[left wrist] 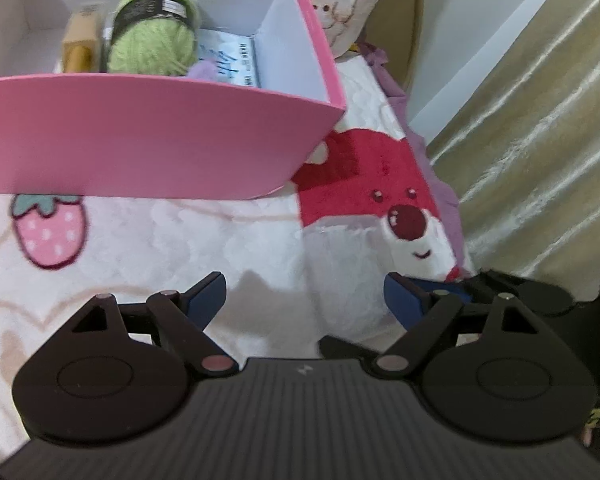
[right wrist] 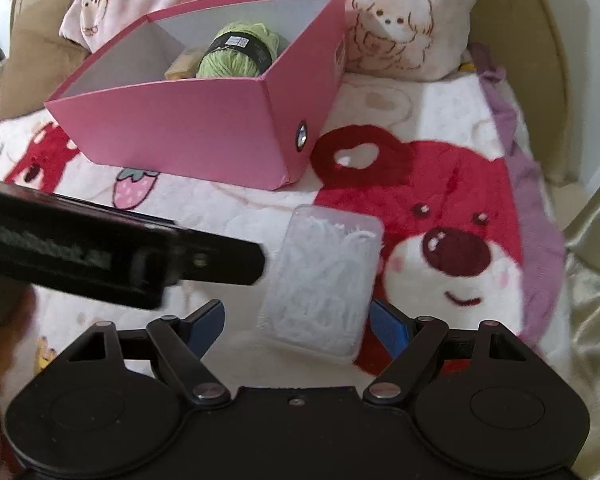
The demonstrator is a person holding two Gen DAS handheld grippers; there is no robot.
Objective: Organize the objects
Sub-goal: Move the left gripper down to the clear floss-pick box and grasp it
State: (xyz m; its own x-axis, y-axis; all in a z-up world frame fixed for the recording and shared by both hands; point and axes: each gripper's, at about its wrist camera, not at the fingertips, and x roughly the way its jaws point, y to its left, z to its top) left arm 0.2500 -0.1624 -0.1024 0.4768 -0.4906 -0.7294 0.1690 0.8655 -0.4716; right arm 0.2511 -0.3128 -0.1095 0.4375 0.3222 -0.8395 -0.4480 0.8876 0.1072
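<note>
Left gripper [left wrist: 304, 300]: lower middle of the left wrist view, pointing downward, blue-padded jaws spread wide, nothing between them. Its black body also crosses the left side of the right wrist view.

Right gripper [right wrist: 298, 322]: lower middle of the right wrist view, pointing steeply downward, jaws spread wide, pads pressing on nothing.

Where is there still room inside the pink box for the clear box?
The pink box is bare along its left half. Its right end is crowded: green yarn, a tan packet, and a paper pack. The clear box lies on the blanket between the right gripper's open fingers.
</note>
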